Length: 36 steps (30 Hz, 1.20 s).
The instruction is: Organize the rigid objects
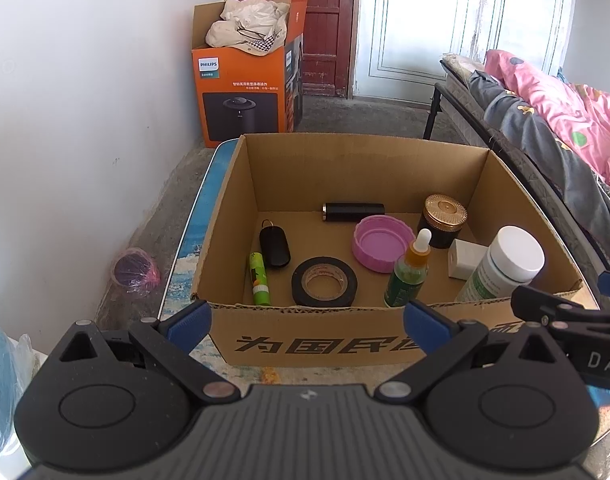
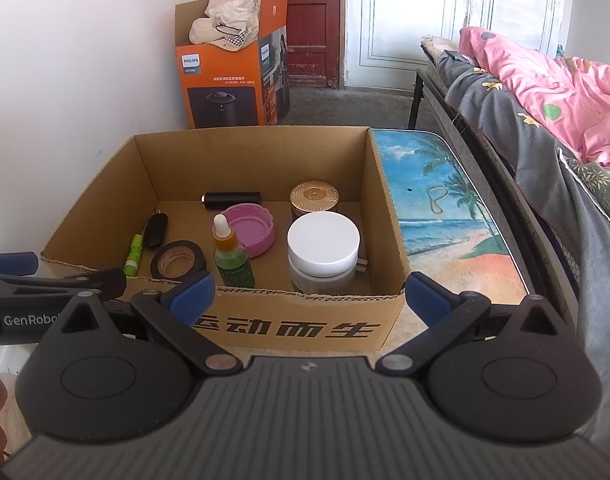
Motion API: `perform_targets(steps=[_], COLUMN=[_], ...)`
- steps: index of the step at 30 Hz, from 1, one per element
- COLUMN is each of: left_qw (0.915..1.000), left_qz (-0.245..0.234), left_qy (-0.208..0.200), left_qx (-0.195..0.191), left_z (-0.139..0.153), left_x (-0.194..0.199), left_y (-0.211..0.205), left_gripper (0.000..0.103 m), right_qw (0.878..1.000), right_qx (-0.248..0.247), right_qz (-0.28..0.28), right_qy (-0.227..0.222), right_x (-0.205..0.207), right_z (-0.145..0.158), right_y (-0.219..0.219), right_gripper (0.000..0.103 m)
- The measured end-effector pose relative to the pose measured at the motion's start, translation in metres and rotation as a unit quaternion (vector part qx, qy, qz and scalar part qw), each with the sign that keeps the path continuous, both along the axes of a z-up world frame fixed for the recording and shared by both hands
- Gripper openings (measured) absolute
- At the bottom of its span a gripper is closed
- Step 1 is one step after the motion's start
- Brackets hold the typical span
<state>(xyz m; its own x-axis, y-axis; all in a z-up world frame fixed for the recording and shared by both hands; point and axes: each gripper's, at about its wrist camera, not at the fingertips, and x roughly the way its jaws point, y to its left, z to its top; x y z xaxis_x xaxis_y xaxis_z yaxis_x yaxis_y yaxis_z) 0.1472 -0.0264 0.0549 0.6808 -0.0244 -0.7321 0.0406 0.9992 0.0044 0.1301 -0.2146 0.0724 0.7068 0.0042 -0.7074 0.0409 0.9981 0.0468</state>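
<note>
Closest to the lens, the left gripper (image 1: pixel 307 320) has its blue-padded fingers spread wide apart with nothing between them, poised just short of the near wall of an open cardboard box (image 1: pixel 321 338). The right gripper (image 2: pixel 311 294) is likewise spread and empty, held beside the left one in front of the same wall. The box sits on a low table (image 2: pixel 445 216) printed with a beach scene, whose bare top extends ahead and to the right of the right gripper. Inside the box, straight ahead of the left gripper, a black tape roll (image 1: pixel 324 282) lies flat; to its left lie a green tube (image 1: pixel 259 279) and a black key fob (image 1: pixel 274 246). Beyond the tape, a black cylinder (image 1: pixel 353 212) lies on its side against the far wall, with a pink lid (image 1: pixel 382 248) resting open side up nearer. Ahead and to the right stand a green dropper bottle (image 1: pixel 409 274), a white-capped bottle (image 1: pixel 501 268), a small white block (image 1: pixel 465 259) and a dark jar with a gold lid (image 1: pixel 445 220). Further off, an orange carton (image 1: pixel 245 88) stands by the wall.
</note>
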Motion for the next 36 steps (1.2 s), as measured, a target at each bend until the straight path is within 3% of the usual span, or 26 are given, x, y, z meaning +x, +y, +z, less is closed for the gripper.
perform_targets(steps=[36], left_qw=[0.9998], left_qz=[0.008], left_qy=[0.017], left_qx=[-0.004], left_z=[-0.0043], left_x=[-0.0049], left_y=[0.002], left_gripper=[0.102], right_qw=[1.0], right_qx=[-0.003], right_qz=[0.009], right_qy=[0.011], right_x=[-0.0026], right_z=[-0.0038], right_y=[0.0008], right_gripper=[0.102])
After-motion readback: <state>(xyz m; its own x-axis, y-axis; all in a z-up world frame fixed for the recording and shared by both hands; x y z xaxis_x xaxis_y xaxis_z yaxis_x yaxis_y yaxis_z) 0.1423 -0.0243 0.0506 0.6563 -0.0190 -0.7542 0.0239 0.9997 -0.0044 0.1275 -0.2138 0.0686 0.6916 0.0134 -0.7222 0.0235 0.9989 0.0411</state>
